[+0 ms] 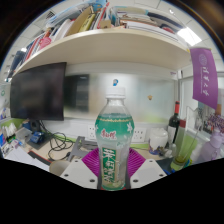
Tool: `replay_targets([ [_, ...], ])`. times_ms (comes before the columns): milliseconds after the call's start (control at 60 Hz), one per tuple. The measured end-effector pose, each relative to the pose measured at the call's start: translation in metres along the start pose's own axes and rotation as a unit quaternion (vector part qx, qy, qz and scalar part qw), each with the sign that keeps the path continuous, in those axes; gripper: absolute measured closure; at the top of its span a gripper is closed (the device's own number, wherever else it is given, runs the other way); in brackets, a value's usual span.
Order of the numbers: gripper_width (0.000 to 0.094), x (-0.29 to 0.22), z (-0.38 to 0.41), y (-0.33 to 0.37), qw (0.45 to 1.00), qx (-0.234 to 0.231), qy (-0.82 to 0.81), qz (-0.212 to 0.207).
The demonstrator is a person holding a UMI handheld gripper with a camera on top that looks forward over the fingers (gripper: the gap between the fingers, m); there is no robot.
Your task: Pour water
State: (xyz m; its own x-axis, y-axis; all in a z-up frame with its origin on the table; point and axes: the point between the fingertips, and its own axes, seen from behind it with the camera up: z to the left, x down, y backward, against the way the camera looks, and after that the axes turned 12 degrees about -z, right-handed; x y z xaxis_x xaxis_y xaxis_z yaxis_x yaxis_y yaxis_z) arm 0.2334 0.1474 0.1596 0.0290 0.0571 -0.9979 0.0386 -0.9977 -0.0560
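A clear plastic bottle (113, 140) with a white cap and a green label stands upright between my two fingers. My gripper (112, 168) is shut on the bottle; both purple pads (92, 164) press on its lower part. The bottle is held above a desk, in front of a white wall. A green cup (184, 150) stands on the desk to the right, beyond the fingers.
A dark monitor (38, 92) stands at the left. A shelf (110, 35) with books runs overhead. A dark glass bottle (174, 128) stands at the right near the green cup. Cables and small items lie on the desk at the left.
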Motion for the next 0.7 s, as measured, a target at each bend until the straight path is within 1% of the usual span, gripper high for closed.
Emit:
replay_targets([
  [100,0.0615,0.029,-0.008,-0.004,1.0,-0.001,-0.01,0.01],
  [333,0.0613,0.065,-0.004,-0.014,1.0,-0.002,-0.018,0.005],
  [400,0.0609,0.08,-0.005,-0.012,1.0,-0.002,-0.014,0.013],
  [433,0.0613,0.076,-0.006,-0.011,1.0,-0.002,-0.02,0.001],
  [467,0.0611,0.078,-0.008,-0.011,1.0,0.001,-0.022,-0.001],
  [500,0.0567,0.077,-0.009,-0.011,1.0,0.001,-0.019,-0.003],
  [517,0.056,0.077,-0.009,-0.009,1.0,0.002,-0.018,-0.006],
  [550,0.0487,0.075,-0.01,-0.007,1.0,0.004,-0.018,-0.012],
  [633,0.0377,0.077,-0.008,-0.005,1.0,0.005,-0.019,-0.009],
  [700,0.0221,0.081,-0.004,-0.001,1.0,0.0,-0.024,0.005],
])
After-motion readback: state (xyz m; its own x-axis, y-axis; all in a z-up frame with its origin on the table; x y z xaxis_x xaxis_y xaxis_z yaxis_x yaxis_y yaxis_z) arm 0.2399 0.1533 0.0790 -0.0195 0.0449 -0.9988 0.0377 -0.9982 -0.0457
